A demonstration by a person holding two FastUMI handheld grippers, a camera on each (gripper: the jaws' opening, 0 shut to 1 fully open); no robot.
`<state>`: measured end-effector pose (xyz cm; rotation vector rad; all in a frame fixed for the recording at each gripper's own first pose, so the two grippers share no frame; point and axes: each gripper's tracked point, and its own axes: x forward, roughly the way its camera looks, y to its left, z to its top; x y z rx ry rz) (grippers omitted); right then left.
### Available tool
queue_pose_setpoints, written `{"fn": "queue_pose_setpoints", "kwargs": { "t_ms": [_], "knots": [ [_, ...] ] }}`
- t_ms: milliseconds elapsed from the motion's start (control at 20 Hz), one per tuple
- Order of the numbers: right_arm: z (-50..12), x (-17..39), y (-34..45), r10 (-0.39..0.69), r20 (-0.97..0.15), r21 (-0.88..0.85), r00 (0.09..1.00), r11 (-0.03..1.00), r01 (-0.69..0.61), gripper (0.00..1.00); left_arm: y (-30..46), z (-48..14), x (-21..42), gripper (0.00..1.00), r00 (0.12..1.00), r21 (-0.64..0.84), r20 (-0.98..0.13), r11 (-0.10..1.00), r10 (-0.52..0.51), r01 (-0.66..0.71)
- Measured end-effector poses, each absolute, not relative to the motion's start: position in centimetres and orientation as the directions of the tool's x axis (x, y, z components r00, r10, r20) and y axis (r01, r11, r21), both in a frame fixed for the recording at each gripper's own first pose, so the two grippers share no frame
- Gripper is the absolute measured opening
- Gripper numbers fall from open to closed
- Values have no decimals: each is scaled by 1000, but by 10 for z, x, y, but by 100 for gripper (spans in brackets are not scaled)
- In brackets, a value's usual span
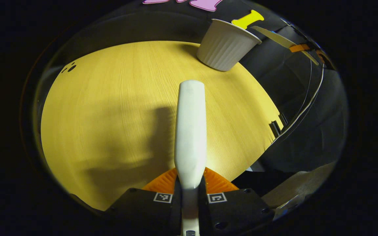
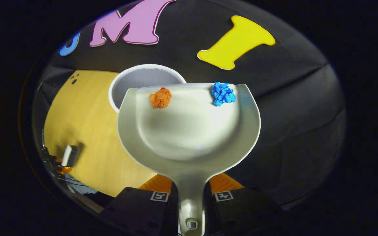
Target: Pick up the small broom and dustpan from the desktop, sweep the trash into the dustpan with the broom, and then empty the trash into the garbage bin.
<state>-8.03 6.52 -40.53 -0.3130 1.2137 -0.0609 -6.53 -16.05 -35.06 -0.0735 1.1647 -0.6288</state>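
Clamped in the right claw (image 2: 191, 196), the dustpan (image 2: 189, 131) carries orange (image 2: 160, 97) and blue wads (image 2: 223, 93); left claw (image 1: 189, 193) grips the broom (image 1: 190, 131).

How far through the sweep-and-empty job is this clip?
Sweeping looks done: the orange paper ball and blue paper ball sit at the dustpan lip. In hand: right gripper holds it over the white bin; left gripper holds the broom handle. Left: tipping them in.

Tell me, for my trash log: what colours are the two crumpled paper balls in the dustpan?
One orange, one blue; clearest in the right gripper view.
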Motion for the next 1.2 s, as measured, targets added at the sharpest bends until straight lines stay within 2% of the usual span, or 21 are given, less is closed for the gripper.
{"fn": "queue_pose_setpoints", "kwargs": {
  "t_ms": [150,200,250,300,400,600,650,700,800,1000,1150,1200],
  "knots": [
    [-385,-96,66,-267,-916,-345,300,905,-250,35,-154,-355,-73,24,246,-370,-837,836,-489,405],
    [-377,-93,63,-281,-919,-357,276,889,-285,39,-150,-357,-76,25,245,-372,-838,839,-488,397],
    [-368,-94,62,-305,-918,-379,255,863,-333,31,-149,-357,-77,25,246,-372,-839,842,-485,391],
    [-360,-94,60,-335,-912,-404,235,831,-384,35,-148,-358,-78,24,248,-371,-841,846,-482,384],
    [-344,-92,59,-371,-906,-424,205,779,-463,35,-147,-359,-79,25,248,-375,-841,850,-480,371],
    [-347,-91,56,-359,-913,-407,192,786,-464,35,-144,-358,-78,24,255,-373,-844,859,-471,352],
    [-347,-91,57,-360,-913,-408,192,786,-465,31,-143,-358,-77,24,257,-372,-845,861,-469,348],
    [-346,-90,56,-363,-911,-411,194,781,-470,35,-143,-357,-76,24,260,-371,-845,862,-468,346],
    [-344,-89,56,-362,-909,-416,205,776,-475,35,-142,-356,-75,25,265,-364,-846,865,-463,346],
    [-337,-89,65,-293,-922,-380,252,808,-451,35,-140,-355,-76,24,284,-345,-851,878,-441,331],
    [-315,-107,86,-174,-937,-296,302,855,-425,35,-138,-356,-76,24,305,-327,-855,893,-419,310],
    [-307,-116,95,-127,-939,-259,320,872,-415,39,-137,-355,-75,24,311,-321,-857,897,-411,304]
  ]
}}
